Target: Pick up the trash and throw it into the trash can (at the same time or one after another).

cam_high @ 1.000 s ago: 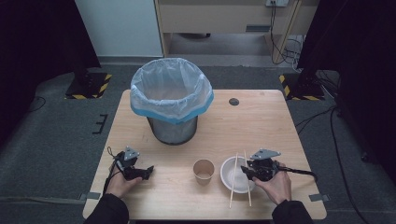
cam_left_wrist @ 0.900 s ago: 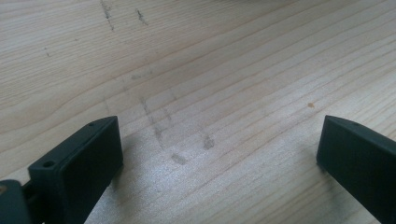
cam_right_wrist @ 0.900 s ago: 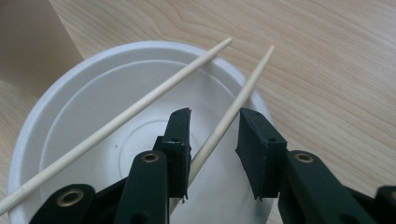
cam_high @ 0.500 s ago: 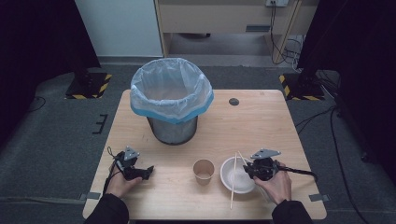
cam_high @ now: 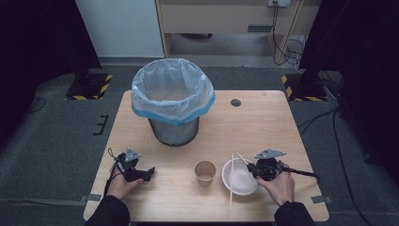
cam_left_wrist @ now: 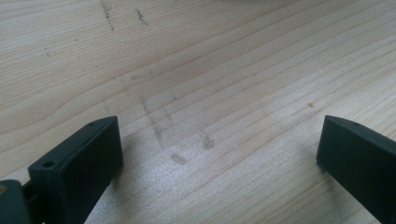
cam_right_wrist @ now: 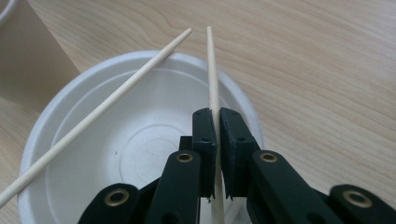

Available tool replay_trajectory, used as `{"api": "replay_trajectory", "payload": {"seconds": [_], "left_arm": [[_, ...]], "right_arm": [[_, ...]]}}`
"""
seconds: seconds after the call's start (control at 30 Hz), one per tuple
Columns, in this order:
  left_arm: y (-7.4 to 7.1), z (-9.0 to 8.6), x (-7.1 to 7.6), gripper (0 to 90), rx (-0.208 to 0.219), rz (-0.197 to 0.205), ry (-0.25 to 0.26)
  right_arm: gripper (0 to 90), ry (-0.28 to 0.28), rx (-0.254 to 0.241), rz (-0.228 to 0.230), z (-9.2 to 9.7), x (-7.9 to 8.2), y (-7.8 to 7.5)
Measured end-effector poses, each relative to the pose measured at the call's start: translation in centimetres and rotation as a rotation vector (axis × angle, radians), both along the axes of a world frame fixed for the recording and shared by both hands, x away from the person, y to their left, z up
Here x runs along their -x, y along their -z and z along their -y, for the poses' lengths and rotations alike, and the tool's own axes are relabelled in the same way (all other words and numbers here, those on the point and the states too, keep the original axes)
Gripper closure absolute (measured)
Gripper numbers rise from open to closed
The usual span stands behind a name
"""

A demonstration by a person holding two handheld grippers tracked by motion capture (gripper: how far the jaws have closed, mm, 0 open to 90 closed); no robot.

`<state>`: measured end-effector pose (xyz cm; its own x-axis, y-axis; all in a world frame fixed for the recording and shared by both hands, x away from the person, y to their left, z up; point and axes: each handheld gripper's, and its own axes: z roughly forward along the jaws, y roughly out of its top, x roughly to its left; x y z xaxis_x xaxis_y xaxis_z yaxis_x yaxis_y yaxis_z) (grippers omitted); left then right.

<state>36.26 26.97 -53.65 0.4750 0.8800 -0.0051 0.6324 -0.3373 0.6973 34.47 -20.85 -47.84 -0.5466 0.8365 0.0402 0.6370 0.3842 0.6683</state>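
Wooden table (cam_high: pixel 263 127) up front: right gripper (cam_right_wrist: pixel 217 121) has just clamped one chopstick (cam_right_wrist: pixel 212 79) over the white bowl (cam_right_wrist: pixel 116 154), the second chopstick (cam_right_wrist: pixel 107 100) now shifted across the rim; left gripper (cam_left_wrist: pixel 215 154) gapes, idle.

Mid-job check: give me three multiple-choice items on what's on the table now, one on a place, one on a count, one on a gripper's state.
1. Where is the paper cup?
A. between the left gripper and the white bowl
B. inside the bin
C. at the table's far edge

2. How many chopsticks are there?
A. one
B. two
C. four

3. The right gripper is:
A. wide open
B. shut on a chopstick
C. shut on the bowl's rim

Answers: 1 A, the high view shows it between the left gripper and the white bowl. 2 B, two sticks cross the bowl. 3 B, the chopstick runs between its closed jaws.
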Motion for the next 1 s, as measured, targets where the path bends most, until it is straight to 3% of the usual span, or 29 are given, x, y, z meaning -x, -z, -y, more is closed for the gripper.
{"api": "replay_trajectory", "payload": {"seconds": [0.3, 0.6, 0.83, 1.0], "left_arm": [[0.0, 0.0, 0.0, 0.0, 0.000, 0.000, 0.001], [0.0, 0.0, 0.0, 0.0, -0.001, 0.000, 0.002], [0.0, 0.0, 0.0, 0.0, 0.000, 0.000, 0.003], [0.0, 0.0, 0.0, 0.0, 0.000, 0.000, 0.003]], "right_arm": [[85.5, 0.032, -0.082, 0.057, 0.8, 0.0, -1.1], [85.5, 0.053, -0.197, 0.154, 2.2, -0.2, -2.7], [85.6, 0.065, -0.260, 0.192, 2.8, -0.4, -3.5], [85.5, 0.071, -0.314, 0.245, 3.1, -0.6, -5.1]]}}
